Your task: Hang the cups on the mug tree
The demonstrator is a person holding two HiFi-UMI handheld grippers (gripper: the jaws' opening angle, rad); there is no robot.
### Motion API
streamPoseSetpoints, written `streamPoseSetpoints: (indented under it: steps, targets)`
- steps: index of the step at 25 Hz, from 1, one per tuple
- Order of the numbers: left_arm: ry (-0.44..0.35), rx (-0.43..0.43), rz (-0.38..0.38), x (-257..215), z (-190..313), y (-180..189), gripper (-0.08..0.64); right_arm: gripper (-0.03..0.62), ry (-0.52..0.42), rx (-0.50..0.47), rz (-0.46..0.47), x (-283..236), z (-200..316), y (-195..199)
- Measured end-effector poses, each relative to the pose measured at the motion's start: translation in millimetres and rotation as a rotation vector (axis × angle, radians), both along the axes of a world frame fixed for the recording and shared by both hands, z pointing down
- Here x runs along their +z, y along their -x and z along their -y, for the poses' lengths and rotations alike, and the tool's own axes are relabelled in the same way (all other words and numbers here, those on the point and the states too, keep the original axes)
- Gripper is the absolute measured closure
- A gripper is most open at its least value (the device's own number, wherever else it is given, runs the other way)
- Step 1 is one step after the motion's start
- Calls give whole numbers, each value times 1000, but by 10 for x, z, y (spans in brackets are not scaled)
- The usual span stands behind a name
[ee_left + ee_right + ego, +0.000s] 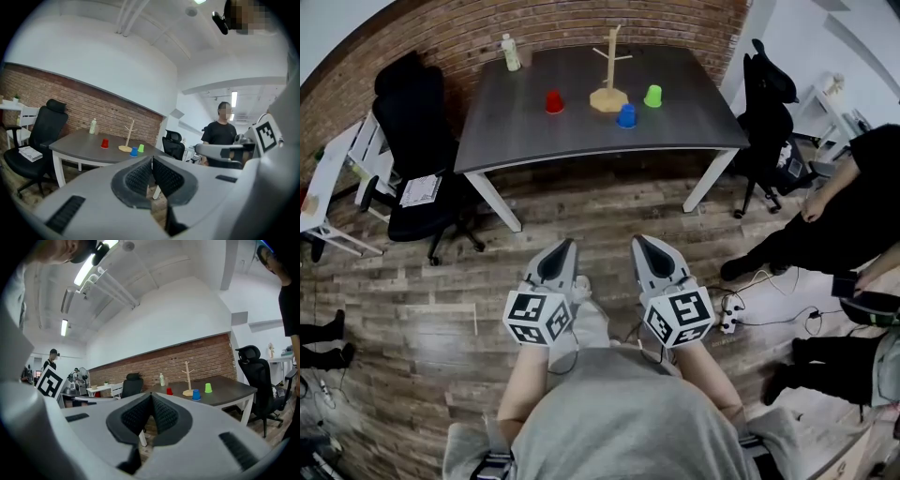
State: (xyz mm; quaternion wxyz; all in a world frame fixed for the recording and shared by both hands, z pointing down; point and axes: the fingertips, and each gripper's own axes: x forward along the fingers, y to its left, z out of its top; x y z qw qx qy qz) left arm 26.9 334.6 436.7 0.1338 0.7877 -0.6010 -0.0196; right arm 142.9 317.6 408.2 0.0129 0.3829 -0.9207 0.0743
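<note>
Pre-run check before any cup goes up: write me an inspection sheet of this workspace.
Surface: dark table, on a wood floor.
Job's things: mug tree upright, no cup hung; red cup, blue cup and green cup on the table around it.
Clutter: bottle at the far left corner.
Grippers: left gripper and right gripper shut, empty, short of the table.
Cables: power strip with leads on the floor, right.
Surroundings: brick wall, office chairs, a person at right.
</note>
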Motion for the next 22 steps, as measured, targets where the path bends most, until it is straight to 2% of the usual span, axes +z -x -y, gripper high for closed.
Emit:
streamPoseSetpoints:
  steps: [8, 22]
  targets:
    - [17, 7, -7, 77, 648, 202, 546, 595, -2, 18, -10, 33, 668, 182]
    - [42, 28, -25, -33, 2058, 885, 546, 595, 8, 49, -26, -129, 2122, 837]
